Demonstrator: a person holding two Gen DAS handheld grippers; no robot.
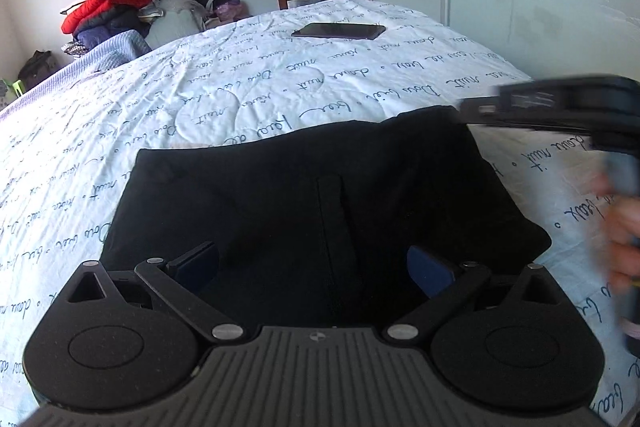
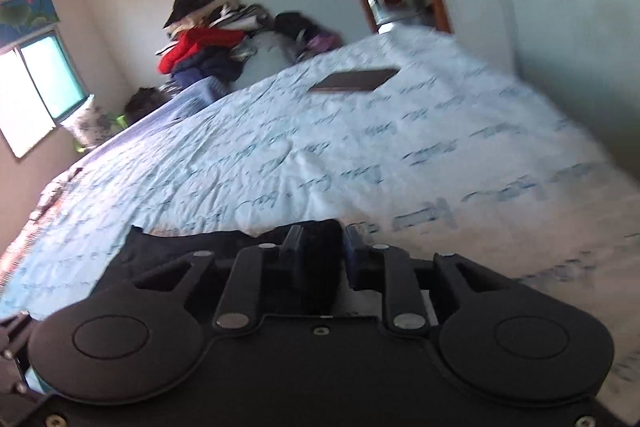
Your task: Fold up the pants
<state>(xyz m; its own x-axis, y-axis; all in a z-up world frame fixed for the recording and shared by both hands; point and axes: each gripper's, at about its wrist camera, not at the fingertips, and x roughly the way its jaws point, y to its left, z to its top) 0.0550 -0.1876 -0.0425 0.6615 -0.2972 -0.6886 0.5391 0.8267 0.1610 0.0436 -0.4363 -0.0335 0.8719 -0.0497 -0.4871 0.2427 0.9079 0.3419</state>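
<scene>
The black pants [image 1: 320,195] lie in a folded block on the bed [image 1: 200,99], soft and limp, so they will sag and slide unless you pinch edges or corners. Your right gripper [image 2: 322,251] has narrow jaws pinching the far corner; your left gripper [image 1: 312,263] hangs over the near edge, jaws wide. The sheet's cursive script seems to repeat "doux nuit"; it's hard to read.

Black pants [image 1: 320,187], folded, on bed [image 1: 240,87]

Both wrist views look low and close across the bed [image 1: 280,83], sharing the phone [image 1: 339,31].
</scene>
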